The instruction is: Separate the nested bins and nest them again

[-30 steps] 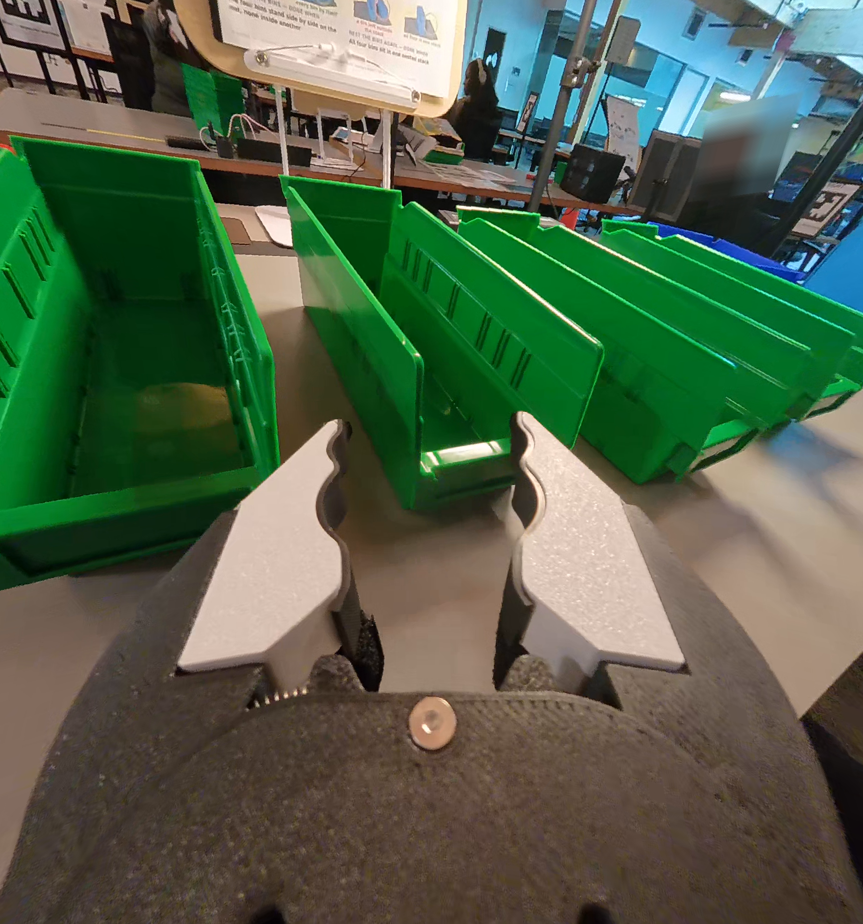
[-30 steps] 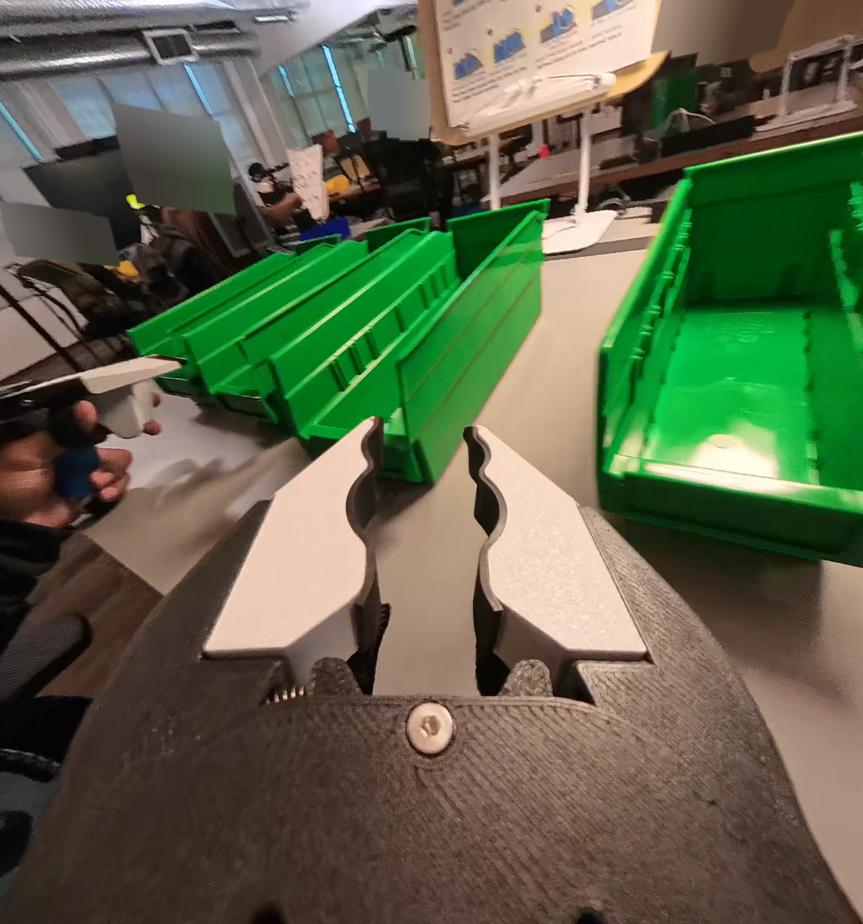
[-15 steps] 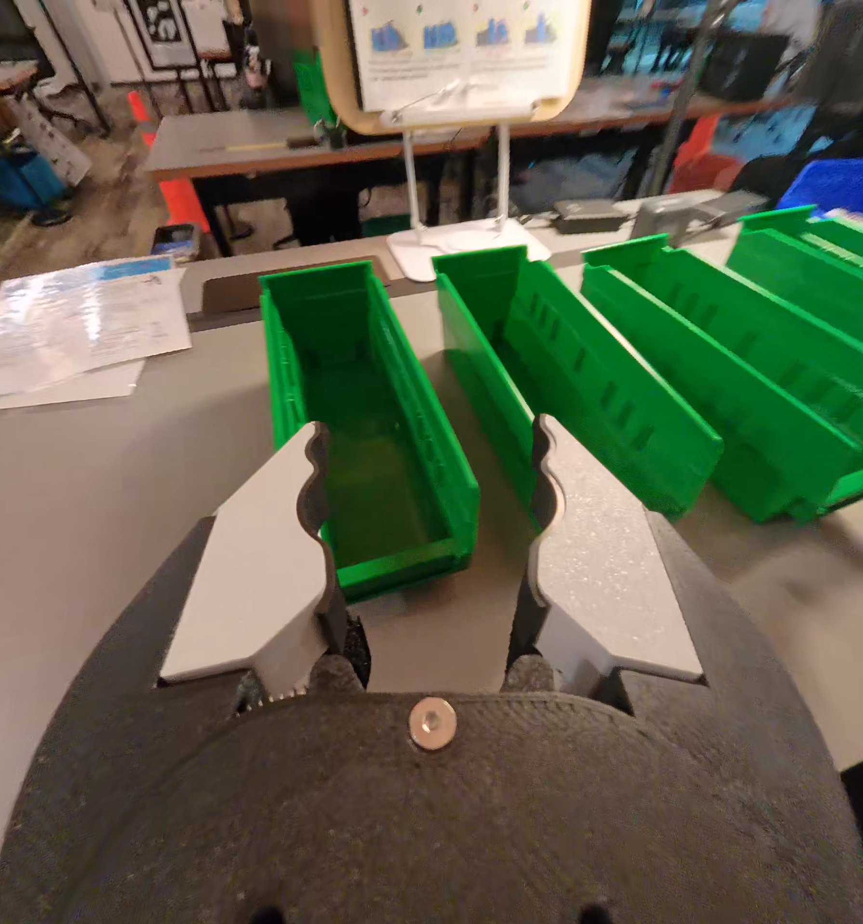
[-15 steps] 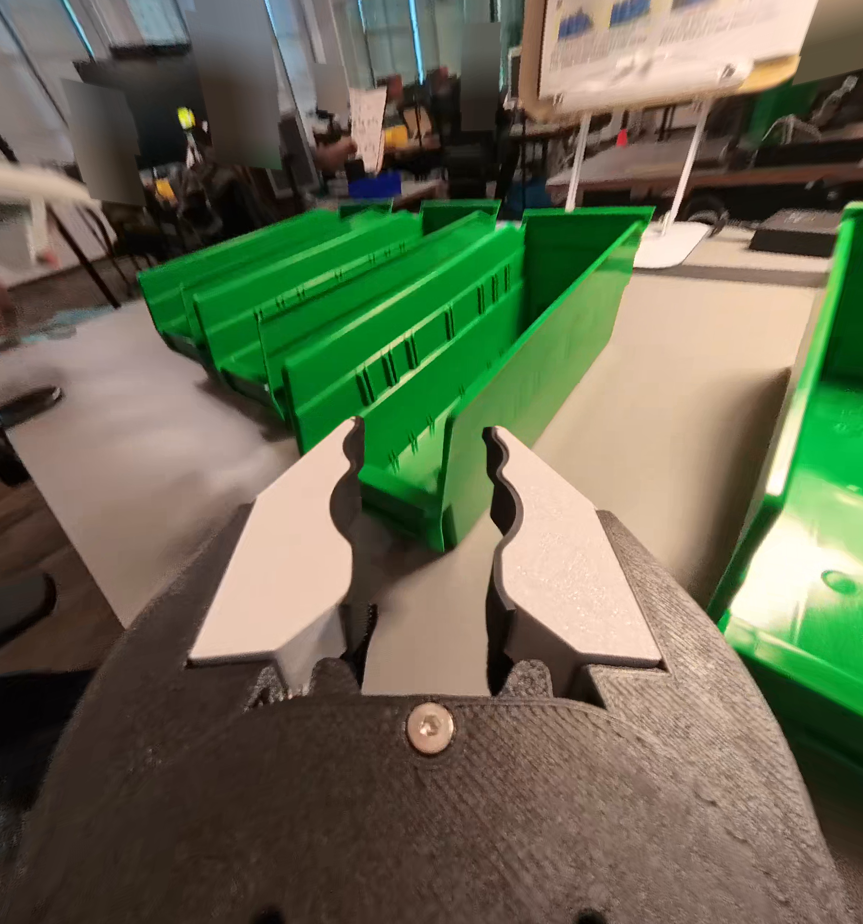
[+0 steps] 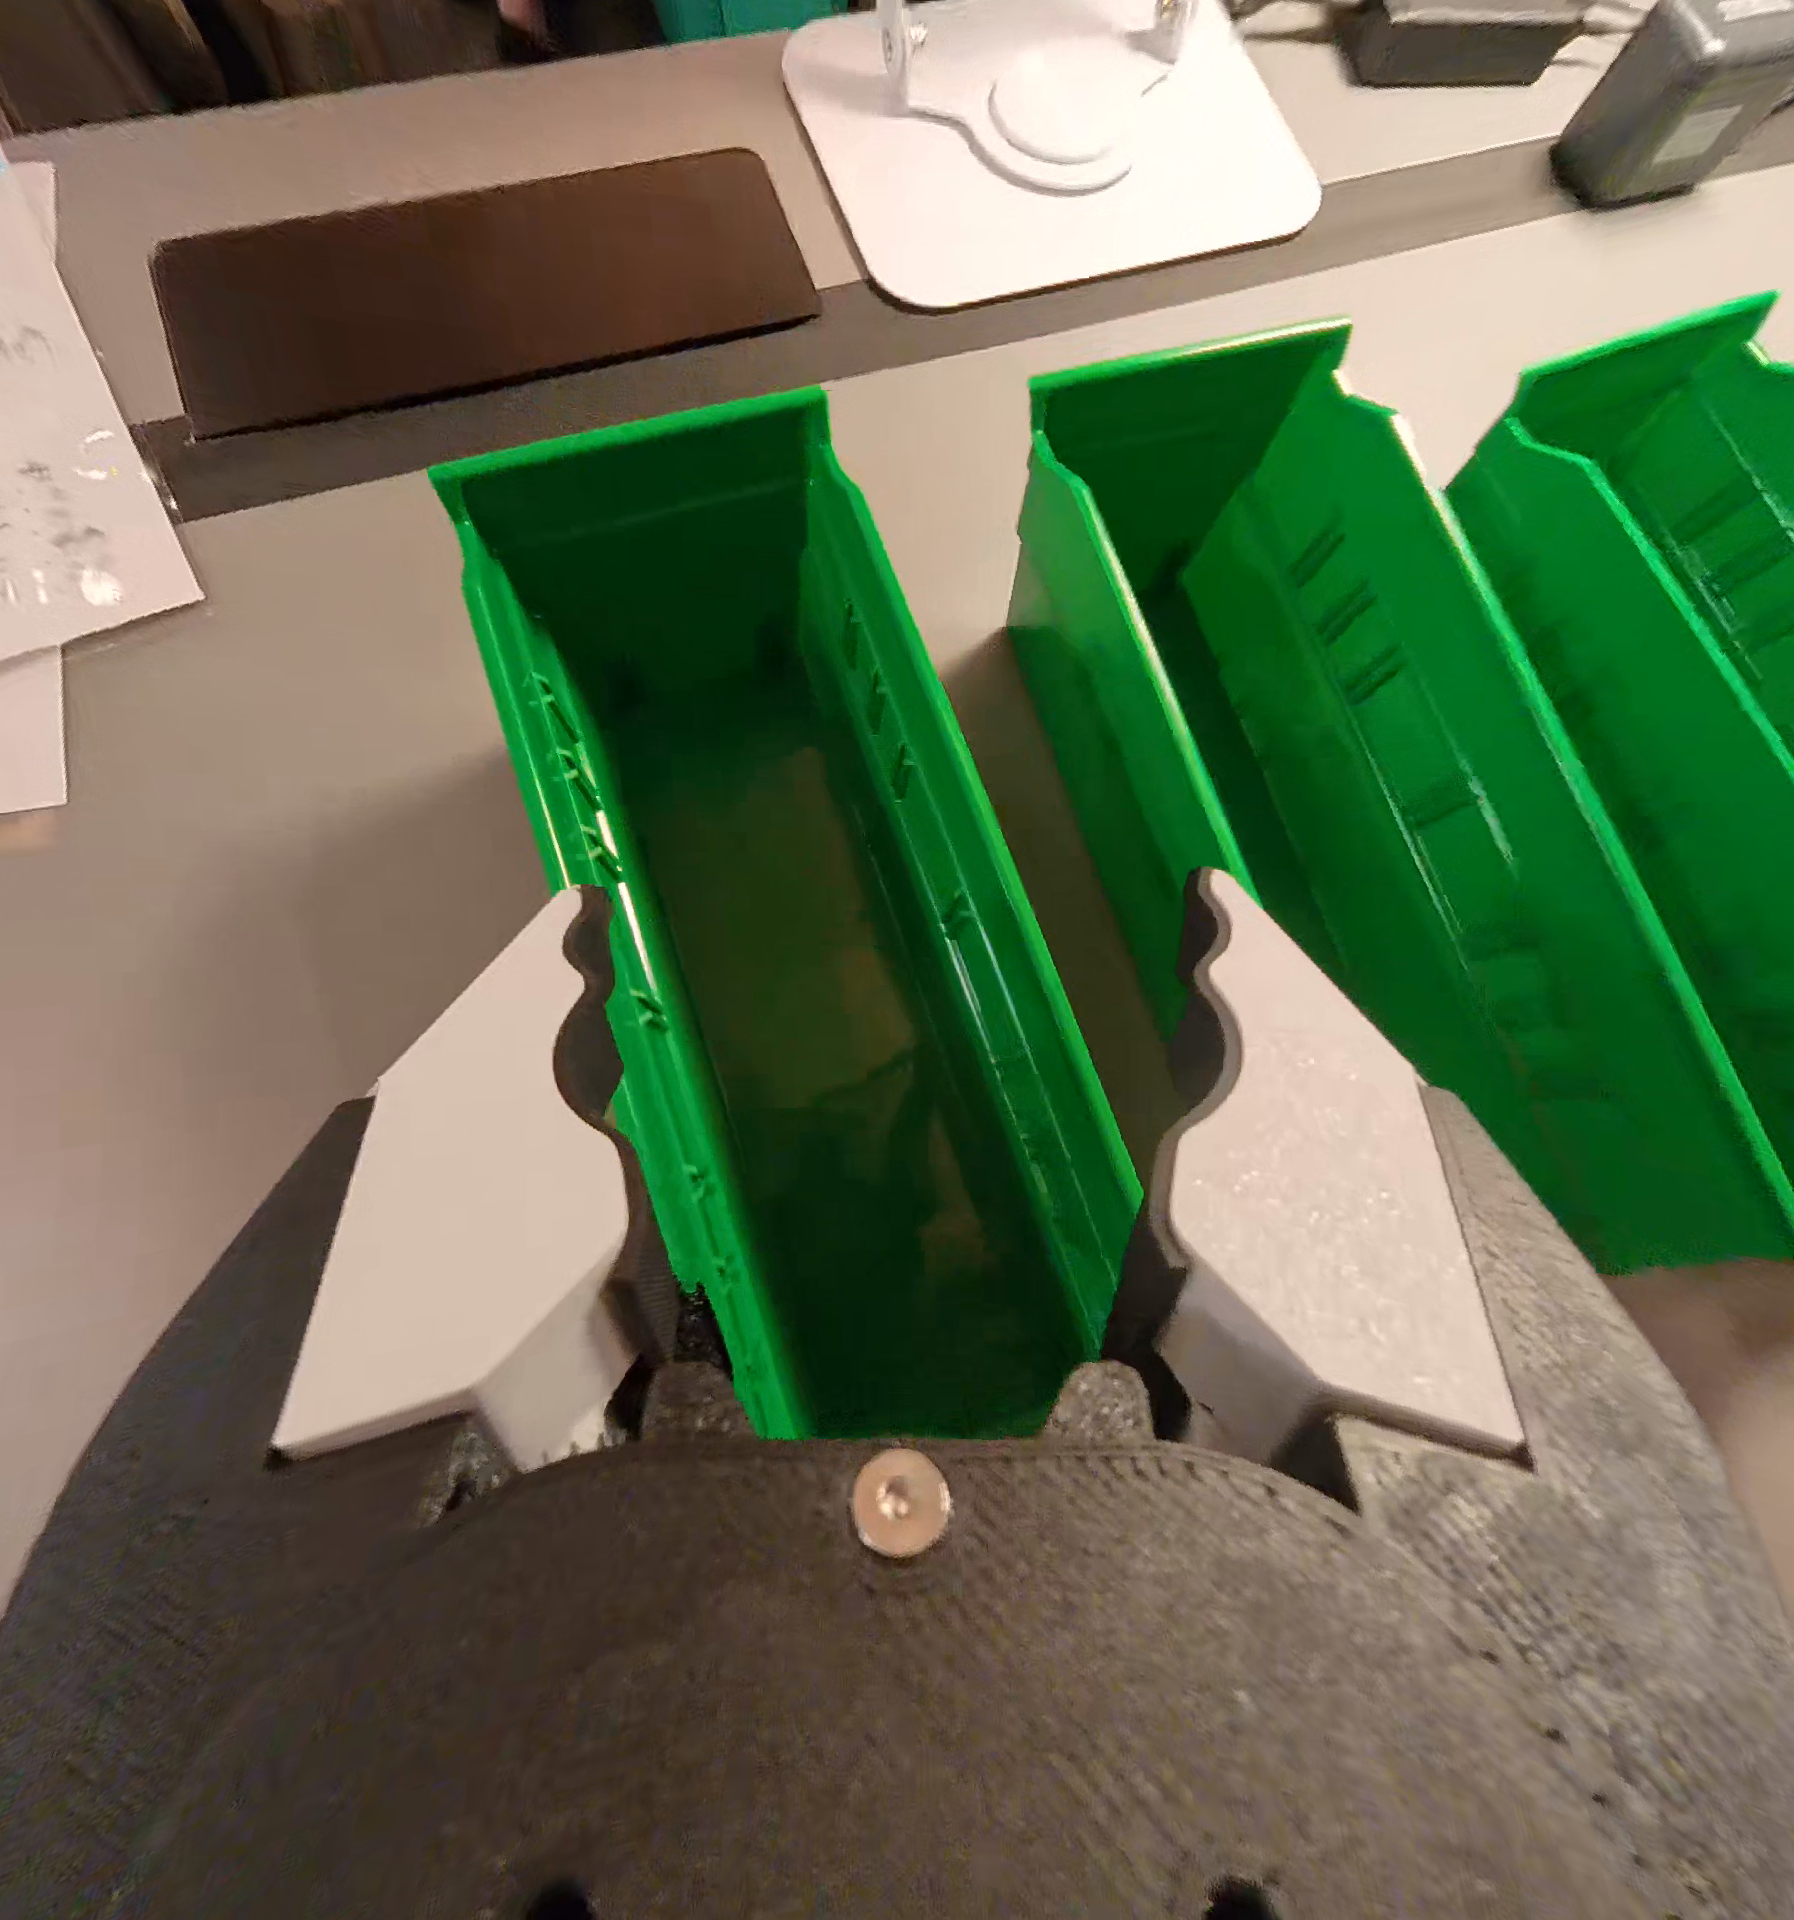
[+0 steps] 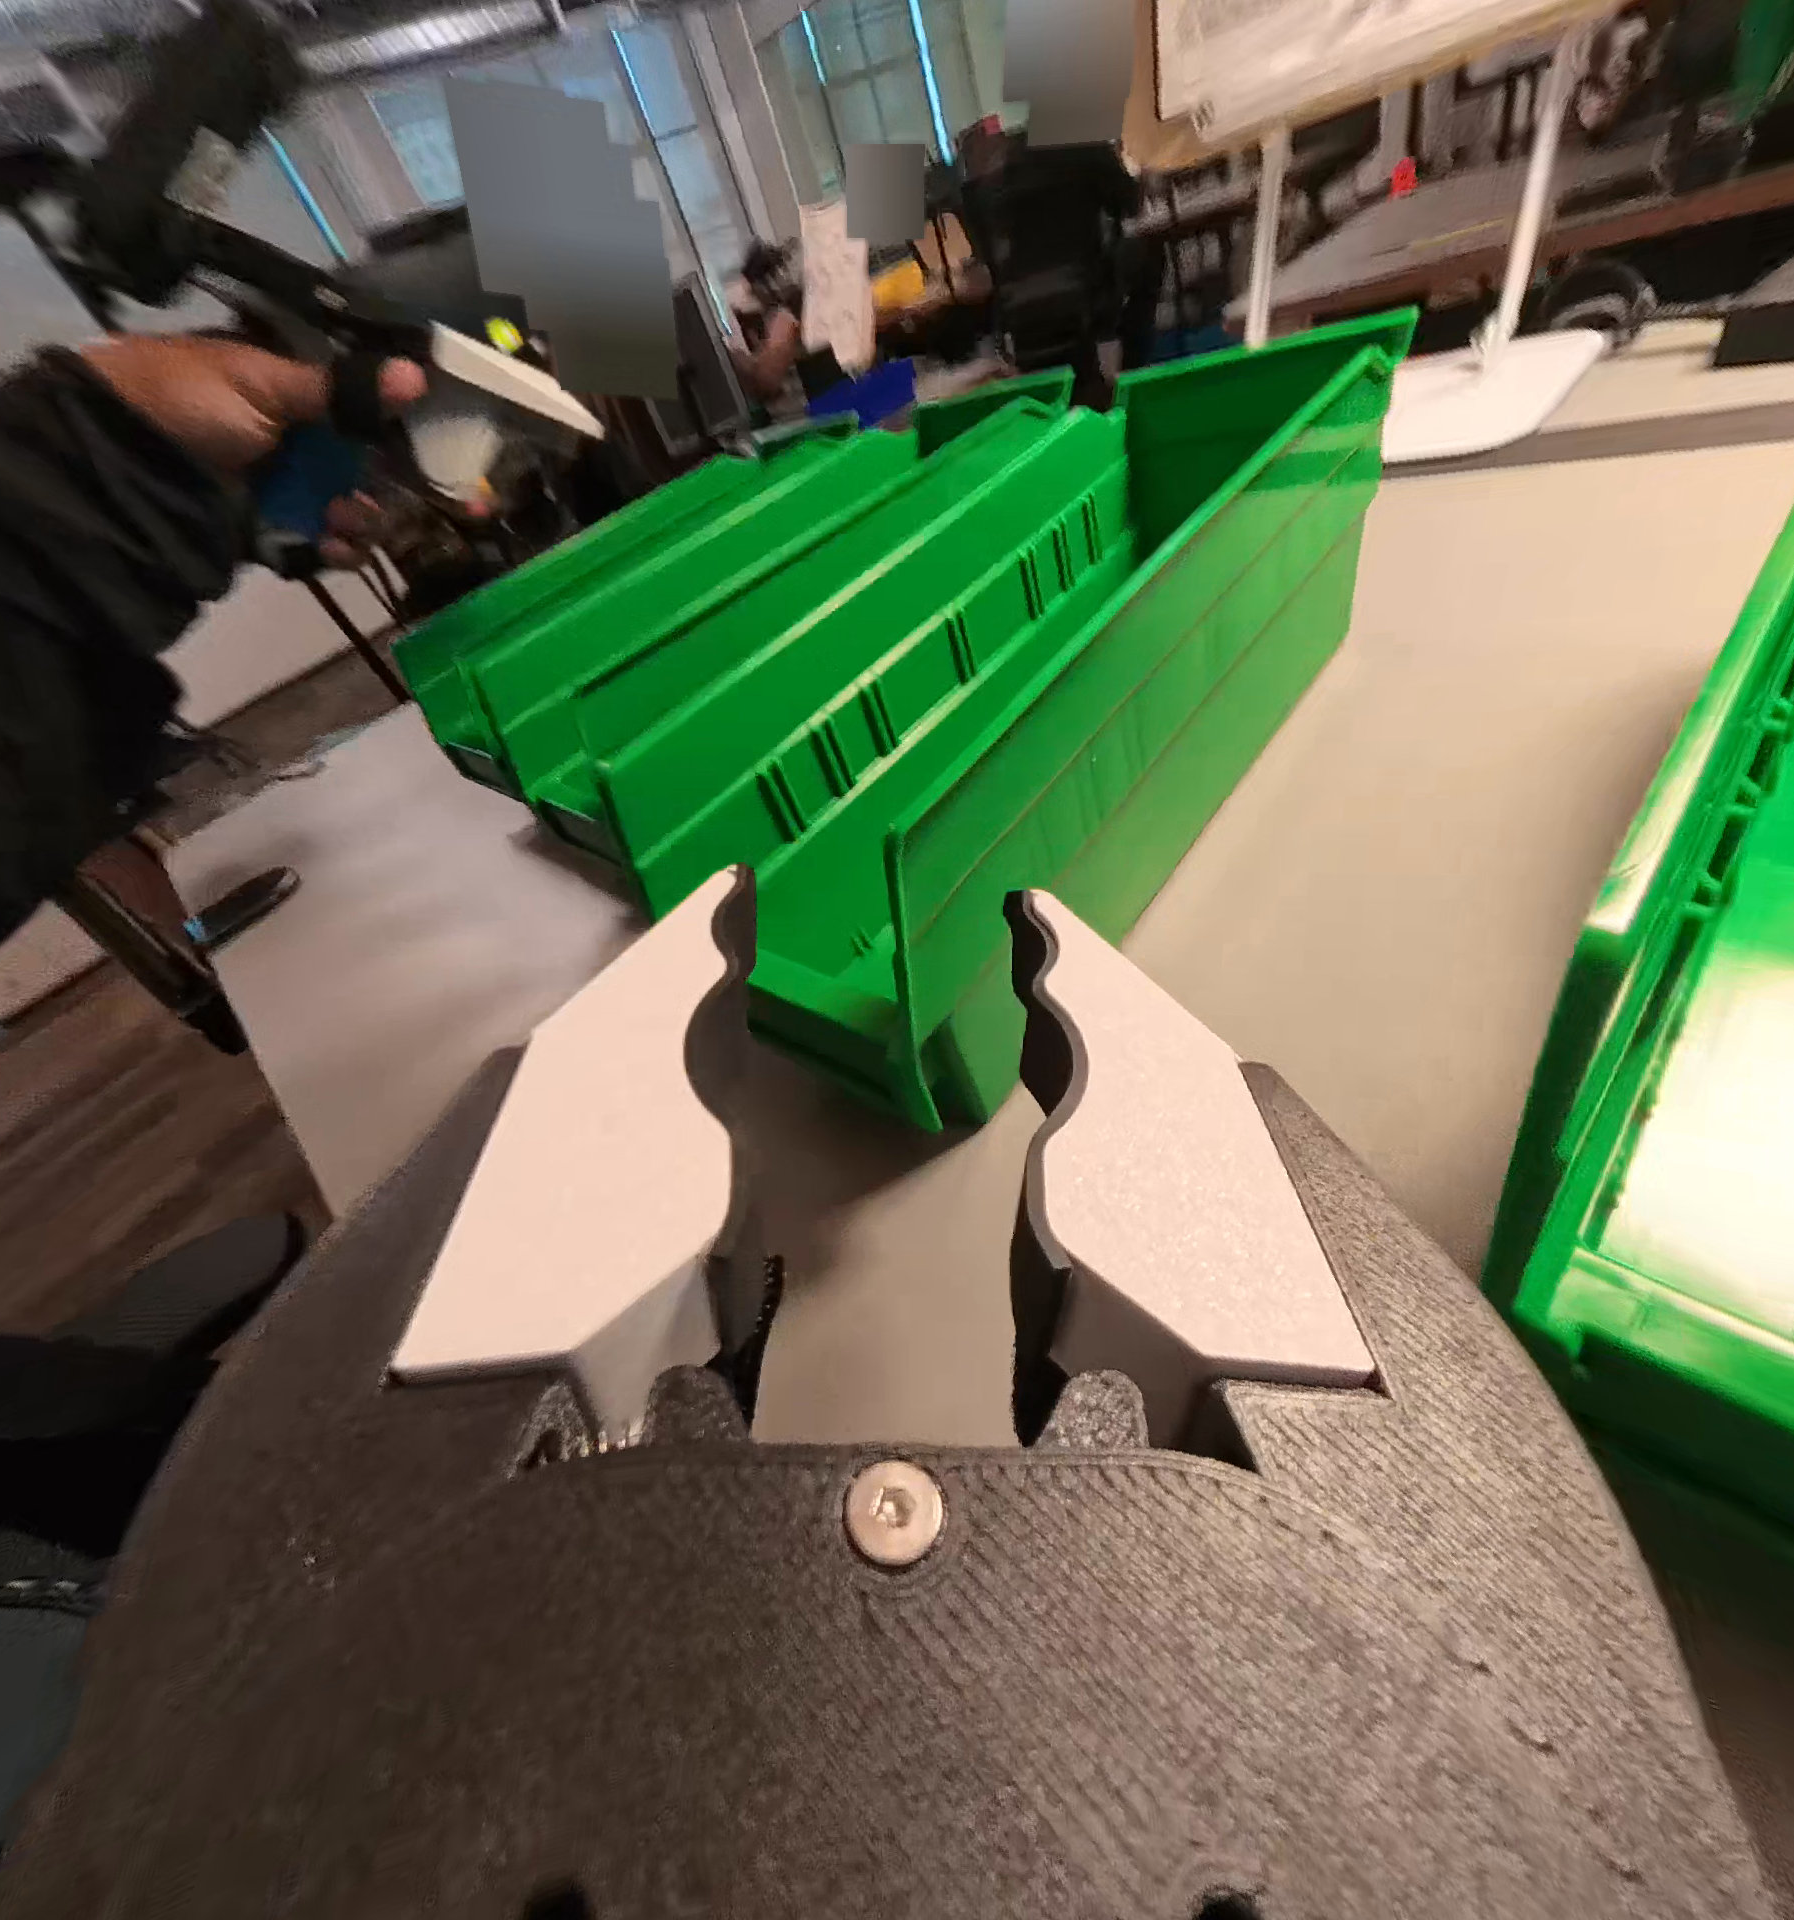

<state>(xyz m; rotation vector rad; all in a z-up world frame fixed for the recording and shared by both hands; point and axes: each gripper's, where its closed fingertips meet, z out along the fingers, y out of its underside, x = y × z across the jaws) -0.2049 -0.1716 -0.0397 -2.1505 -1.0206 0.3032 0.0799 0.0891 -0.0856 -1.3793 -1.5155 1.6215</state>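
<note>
Evidently the separating is done and the re-nesting is just starting; the left gripper (image 5: 893,997) has its jaws spread wide astride the near end of a single green bin (image 5: 768,790) at the centre of the left wrist frame, one finger (image 5: 519,1091) close against the bin's left wall and the other standing clear of its right wall, so nothing is clamped yet; to the right in that frame a second bin (image 5: 1184,644) and a third (image 5: 1651,644) stand apart on the grey bench (image 5: 249,935); the right gripper (image 6: 877,997) has its jaws partly apart with the near corner of a bin (image 6: 1132,748) between them, no pad plainly pressing; further bins (image 6: 727,623) line up beyond it toward the upper left, and another bin (image 6: 1724,987) fills the right edge; judging by this, the bins all stand singly side by side, none visibly sitting inside another; what remains appears to be the whole of the second half: closing on a bin, lifting it and setting it into its neighbour, then repeating for the rest.
</note>
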